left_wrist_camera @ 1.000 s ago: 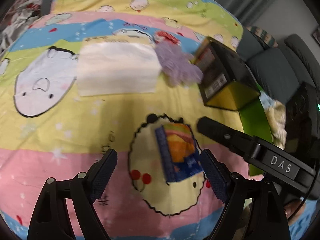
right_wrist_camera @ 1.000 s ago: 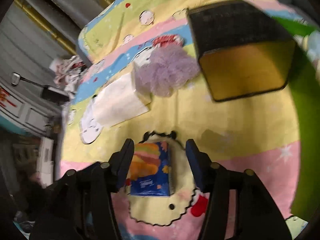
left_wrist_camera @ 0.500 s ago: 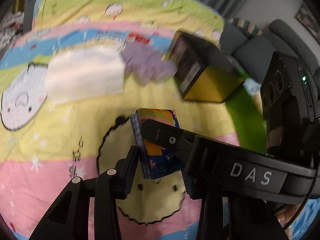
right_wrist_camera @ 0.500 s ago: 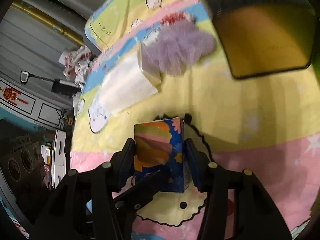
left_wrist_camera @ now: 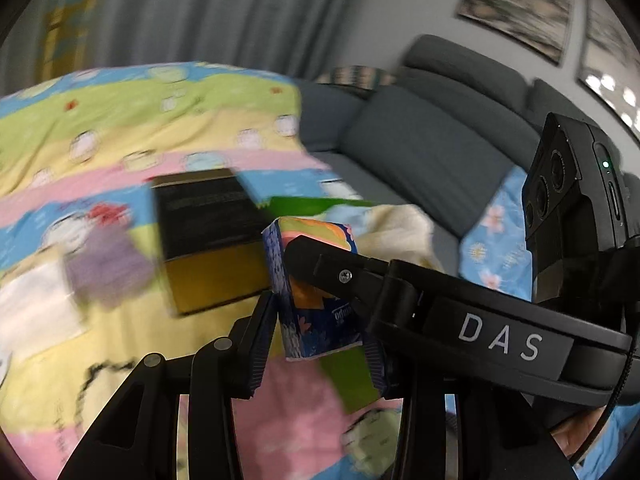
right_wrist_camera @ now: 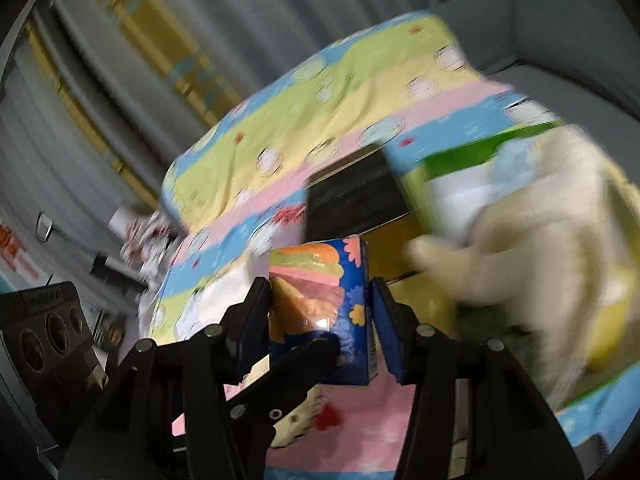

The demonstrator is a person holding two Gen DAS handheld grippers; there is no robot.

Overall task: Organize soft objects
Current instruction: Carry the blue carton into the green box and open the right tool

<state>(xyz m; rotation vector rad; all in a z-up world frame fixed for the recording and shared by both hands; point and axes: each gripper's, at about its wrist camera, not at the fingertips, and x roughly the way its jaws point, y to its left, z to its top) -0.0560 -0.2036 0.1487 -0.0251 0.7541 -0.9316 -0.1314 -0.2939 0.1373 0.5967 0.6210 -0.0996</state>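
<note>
A blue tissue pack (left_wrist_camera: 316, 292) with an orange and pink print is held in the air above the bed by both grippers. My left gripper (left_wrist_camera: 320, 320) is shut on its lower sides. My right gripper (right_wrist_camera: 320, 312) is shut on the same pack (right_wrist_camera: 320, 300), and one right finger (left_wrist_camera: 360, 276) crosses in front of the pack in the left wrist view. A purple fluffy thing (left_wrist_camera: 104, 268) and a white folded cloth (left_wrist_camera: 36, 312) lie on the cartoon bedspread (left_wrist_camera: 120, 120) to the left.
A black and yellow box (left_wrist_camera: 208, 240) stands on the bed behind the pack. A green container (right_wrist_camera: 480, 148) holding cream and pale blue soft things (right_wrist_camera: 532, 220) is at the right. A grey sofa (left_wrist_camera: 420, 128) stands beyond the bed.
Both grippers closed on the tissue pack and lifted it off the bedspread. They have swung it up and to the right, toward the box and green container. The view is blurred with motion.
</note>
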